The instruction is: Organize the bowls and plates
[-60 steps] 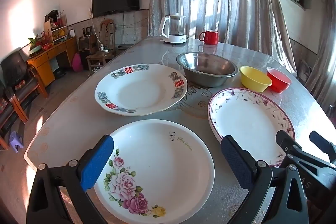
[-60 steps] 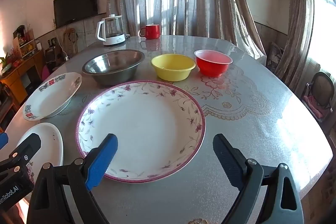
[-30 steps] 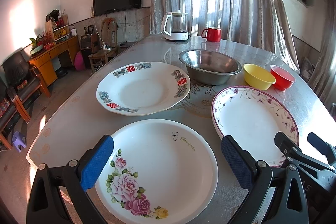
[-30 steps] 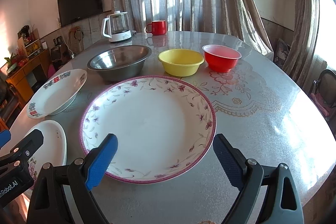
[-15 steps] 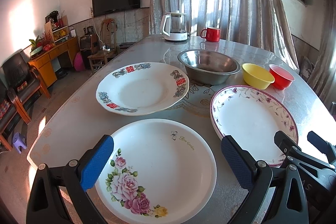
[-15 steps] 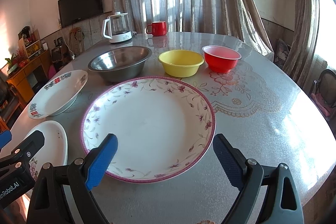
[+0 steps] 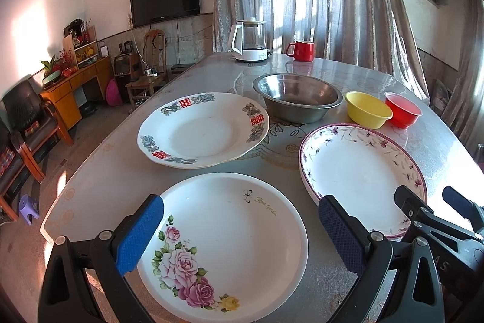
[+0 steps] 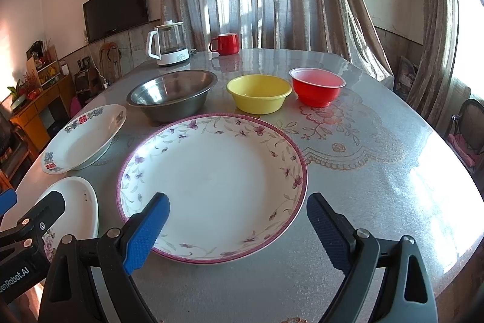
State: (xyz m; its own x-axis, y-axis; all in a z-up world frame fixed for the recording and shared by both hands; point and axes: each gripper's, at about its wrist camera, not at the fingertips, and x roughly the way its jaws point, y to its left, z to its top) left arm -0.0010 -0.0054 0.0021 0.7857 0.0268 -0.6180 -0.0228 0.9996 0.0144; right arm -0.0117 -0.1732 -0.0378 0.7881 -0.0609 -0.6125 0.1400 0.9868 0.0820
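Three plates, three bowls lie unstacked on worktop [image 8: 378, 186]. We hover left gripper [image 7: 239, 232] over rose plate [image 7: 224, 244], right gripper [image 8: 239, 229] over purple-rimmed plate [image 8: 211, 180], fingers spread, empty. Best pinch near rim, lift level.

Rose-printed plate [image 7: 230, 244], yellow bowl [image 8: 258, 93], red bowl [image 8: 316, 90].

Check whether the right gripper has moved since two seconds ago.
Yes. In its wrist view the purple-rimmed plate and the yellow bowl now sit further right and slightly lower, so the right gripper has shifted or turned a little; its fingers stay open.
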